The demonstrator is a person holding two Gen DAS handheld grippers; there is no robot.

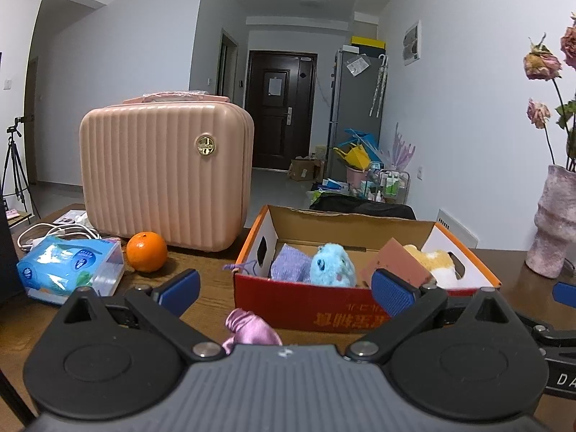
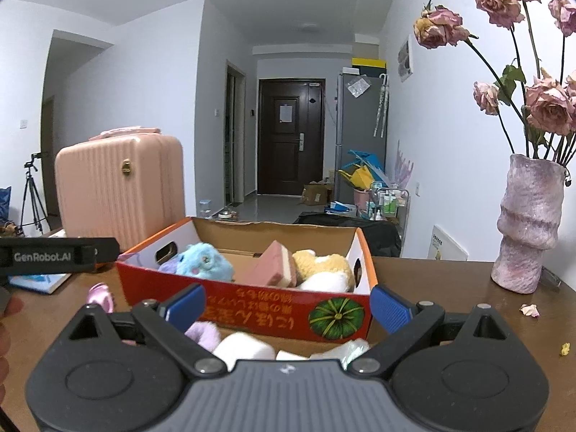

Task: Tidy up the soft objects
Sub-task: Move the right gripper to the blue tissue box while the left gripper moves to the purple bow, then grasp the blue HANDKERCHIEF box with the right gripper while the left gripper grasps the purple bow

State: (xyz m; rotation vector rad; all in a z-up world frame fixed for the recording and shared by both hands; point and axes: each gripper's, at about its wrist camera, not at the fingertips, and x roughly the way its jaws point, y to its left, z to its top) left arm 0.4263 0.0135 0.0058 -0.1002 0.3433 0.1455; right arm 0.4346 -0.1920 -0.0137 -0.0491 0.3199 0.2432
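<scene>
A red cardboard box (image 1: 306,300) (image 2: 252,309) stands on the wooden table. It holds a blue plush (image 1: 333,261) (image 2: 203,262), a purple knit pouch (image 1: 289,264), a pink sponge block (image 1: 397,259) (image 2: 273,268) and a yellow-white plush (image 1: 437,264) (image 2: 324,270). My left gripper (image 1: 286,293) is open and empty before the box, above a pink satin pouch (image 1: 250,327) (image 2: 99,297) on the table. My right gripper (image 2: 288,306) is open and empty. Below it lie a lilac fluffy item (image 2: 203,334), a white soft item (image 2: 244,352) and a pale shiny one (image 2: 351,351).
A pink ribbed case (image 1: 162,172) (image 2: 120,187) stands behind left. An orange (image 1: 147,251), a tissue pack (image 1: 68,270) and white cables (image 1: 54,234) lie at left. A pink vase with dried roses (image 2: 527,226) (image 1: 554,223) stands at right. Petals (image 2: 529,309) lie near it.
</scene>
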